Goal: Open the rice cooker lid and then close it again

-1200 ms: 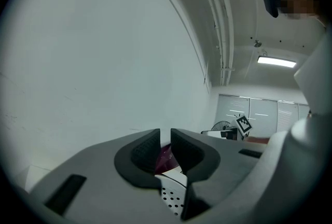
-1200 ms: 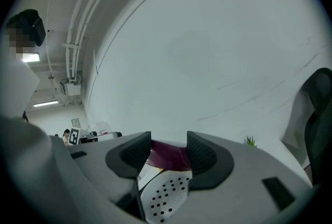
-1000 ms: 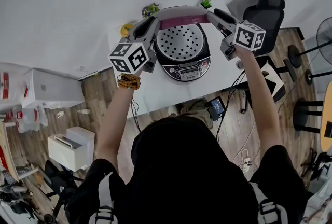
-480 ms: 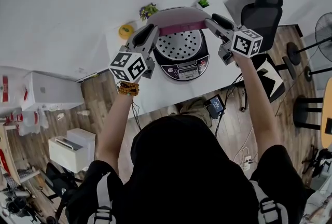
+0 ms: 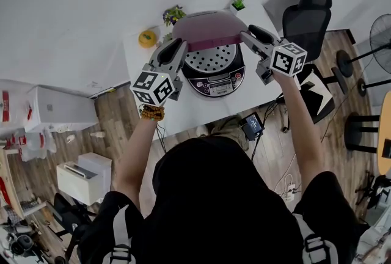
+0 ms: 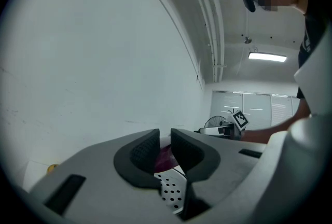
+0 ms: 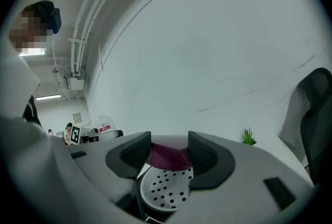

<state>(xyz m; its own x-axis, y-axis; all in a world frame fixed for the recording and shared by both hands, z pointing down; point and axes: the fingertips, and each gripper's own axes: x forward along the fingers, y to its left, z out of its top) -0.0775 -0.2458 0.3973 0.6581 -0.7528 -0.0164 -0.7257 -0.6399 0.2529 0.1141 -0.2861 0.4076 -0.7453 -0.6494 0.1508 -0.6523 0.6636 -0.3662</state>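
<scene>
The rice cooker (image 5: 215, 80) stands on the white table (image 5: 183, 111) with its maroon lid (image 5: 208, 25) half raised over the perforated inner plate (image 5: 211, 56). My left gripper (image 5: 178, 44) is at the lid's left edge, my right gripper (image 5: 245, 35) at its right edge. In the left gripper view the left gripper (image 6: 165, 140) has its jaws nearly together, with the lid (image 6: 165, 156) in the slim gap and the plate (image 6: 170, 191) below. In the right gripper view the right gripper (image 7: 169, 148) has the lid (image 7: 168, 157) filling the space between its pads.
Two small plants (image 5: 174, 13) (image 5: 238, 2) and a yellow object (image 5: 146, 38) sit at the table's back edge by the wall. A black office chair (image 5: 308, 9) stands to the right, a fan (image 5: 382, 36) beyond it. Cables hang off the table's front.
The lid has tilted forward and down over the cooker, showing more of its maroon top. Both grippers have moved down and toward me with it.
</scene>
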